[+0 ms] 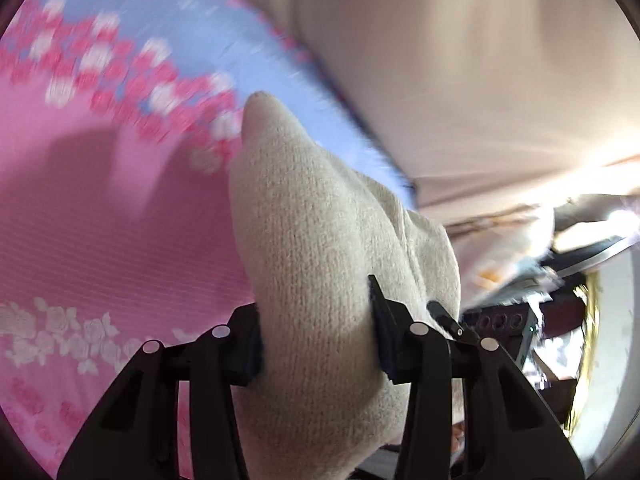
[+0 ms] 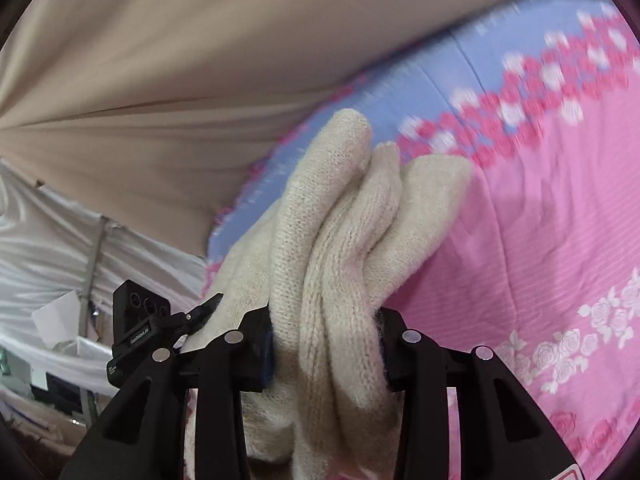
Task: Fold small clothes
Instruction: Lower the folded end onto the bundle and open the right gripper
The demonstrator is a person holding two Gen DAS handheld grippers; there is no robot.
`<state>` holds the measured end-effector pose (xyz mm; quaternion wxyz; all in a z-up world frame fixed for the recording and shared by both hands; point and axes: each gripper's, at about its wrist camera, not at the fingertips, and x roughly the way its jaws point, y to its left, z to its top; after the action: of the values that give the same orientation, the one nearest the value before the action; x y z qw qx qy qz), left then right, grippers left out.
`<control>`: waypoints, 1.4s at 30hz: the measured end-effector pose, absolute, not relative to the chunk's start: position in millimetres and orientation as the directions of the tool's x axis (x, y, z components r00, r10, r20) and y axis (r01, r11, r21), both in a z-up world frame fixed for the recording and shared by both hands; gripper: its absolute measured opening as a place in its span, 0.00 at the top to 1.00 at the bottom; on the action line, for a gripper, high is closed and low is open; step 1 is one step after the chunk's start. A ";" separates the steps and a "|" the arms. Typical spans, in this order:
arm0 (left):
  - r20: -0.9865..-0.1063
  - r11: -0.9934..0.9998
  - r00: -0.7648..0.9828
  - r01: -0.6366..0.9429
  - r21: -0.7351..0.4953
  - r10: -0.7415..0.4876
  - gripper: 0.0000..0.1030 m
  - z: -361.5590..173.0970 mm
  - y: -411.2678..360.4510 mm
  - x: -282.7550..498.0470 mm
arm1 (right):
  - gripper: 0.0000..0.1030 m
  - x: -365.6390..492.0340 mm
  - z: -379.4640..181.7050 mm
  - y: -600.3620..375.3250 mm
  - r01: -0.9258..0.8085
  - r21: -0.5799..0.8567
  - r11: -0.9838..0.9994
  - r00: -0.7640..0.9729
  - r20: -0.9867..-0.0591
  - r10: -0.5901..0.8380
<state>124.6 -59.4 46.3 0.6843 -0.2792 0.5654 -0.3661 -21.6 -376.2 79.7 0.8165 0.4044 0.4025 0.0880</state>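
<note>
A cream knitted garment (image 1: pixel 320 264) is bunched between the fingers of my left gripper (image 1: pixel 318 344), which is shut on it and holds it above the pink floral bedsheet (image 1: pixel 100 232). In the right wrist view the same cream knit (image 2: pixel 340 260) hangs in thick folds from my right gripper (image 2: pixel 326 348), which is also shut on it. The other gripper's black body (image 2: pixel 140 332) shows at the left of the right wrist view, close beside the cloth. The rest of the garment is hidden below the fingers.
The sheet has a blue band with red and white flowers (image 1: pixel 160 40) (image 2: pixel 500 80). A beige curtain (image 1: pixel 480 60) (image 2: pixel 160 60) hangs behind the bed. White fabric and clutter (image 2: pixel 52 280) lie at the left, and dark boxes and objects (image 1: pixel 540 300) at the right.
</note>
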 end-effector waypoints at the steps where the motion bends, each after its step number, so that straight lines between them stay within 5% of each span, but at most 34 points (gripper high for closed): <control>1: -0.552 0.559 0.099 0.216 -0.800 -0.828 0.59 65.5 -52.2 120.0 | 0.65 -22.9 95.9 -370.6 0.156 0.729 0.667 0.676 -0.571 0.466; 7: -0.499 0.536 0.203 0.397 -0.745 -0.843 0.56 171.3 12.4 95.8 | 0.63 -25.7 187.8 -306.7 -0.014 0.697 0.717 0.741 -0.474 0.475; 10: -0.514 0.574 0.260 0.439 -0.691 -0.818 0.52 192.7 41.3 96.2 | 0.61 -13.3 190.4 -267.7 -0.041 0.655 0.755 0.736 -0.491 0.466; 13: -0.567 0.636 0.294 0.423 -0.645 -0.770 0.41 168.8 65.3 114.3 | 0.51 16.9 139.2 -240.1 0.004 0.670 0.742 0.711 -0.524 0.469; 14: -0.588 0.650 0.283 0.407 -0.641 -0.757 0.30 146.8 70.6 124.1 | 0.45 21.5 120.0 -232.2 0.017 0.651 0.759 0.705 -0.546 0.453; 16: -0.643 0.703 0.290 0.354 -0.616 -0.709 0.22 80.9 79.0 147.3 | 0.44 39.9 58.0 -216.5 0.092 0.533 0.841 0.664 -0.662 0.347; 17: -0.689 0.755 0.310 0.295 -0.585 -0.655 0.23 48.2 85.9 155.6 | 0.48 46.5 25.8 -213.8 0.184 0.482 0.856 0.609 -0.740 0.286; 18: -0.745 0.810 0.317 0.228 -0.541 -0.587 0.35 22.7 90.8 160.6 | 0.63 46.5 0.4 -215.0 0.268 0.462 0.845 0.548 -0.795 0.261; 20: -0.853 0.888 0.250 0.099 -0.448 -0.458 0.50 -25.9 107.2 157.9 | 0.84 25.8 -11.3 -215.2 0.321 0.540 0.778 0.548 -0.776 0.313; 22: -0.811 0.858 0.284 0.111 -0.502 -0.511 0.48 -25.5 125.6 135.4 | 0.84 5.6 9.3 -199.2 0.264 0.523 0.810 0.586 -0.754 0.296; 26: -0.791 0.883 0.394 0.240 -0.404 -0.469 0.33 7.4 124.0 101.4 | 0.86 -0.4 35.5 -151.3 0.124 0.518 0.846 0.602 -0.717 0.351; 29: -0.767 0.870 0.416 0.301 -0.391 -0.488 0.18 12.3 113.3 99.3 | 0.86 24.4 10.0 -118.6 0.090 0.376 0.922 0.531 -0.802 0.275; 31: -0.800 0.890 0.410 0.322 -0.323 -0.438 0.18 -1.9 96.1 102.5 | 0.99 42.1 -36.1 -120.3 0.158 0.250 0.955 0.417 -0.894 0.165; 35: -0.858 0.923 0.386 0.312 -0.224 -0.339 0.23 -26.8 88.7 105.1 | 1.00 35.7 -35.3 -134.6 0.290 0.362 0.886 0.437 -0.874 0.214; 38: -0.843 0.924 0.417 0.315 -0.217 -0.340 0.23 -19.7 100.8 93.3 | 0.83 20.9 4.4 -112.4 0.266 0.282 0.922 0.502 -0.857 0.118; 42: -0.829 0.933 0.463 0.314 -0.179 -0.315 0.18 -6.1 114.2 76.0 | 0.34 2.0 35.7 -84.4 0.263 0.168 0.950 0.597 -0.802 -0.023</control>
<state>76.0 114.2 -6.1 0.8552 -0.0005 0.4846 -0.1837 2.0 -84.4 35.7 0.8831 0.1357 0.4418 -0.0810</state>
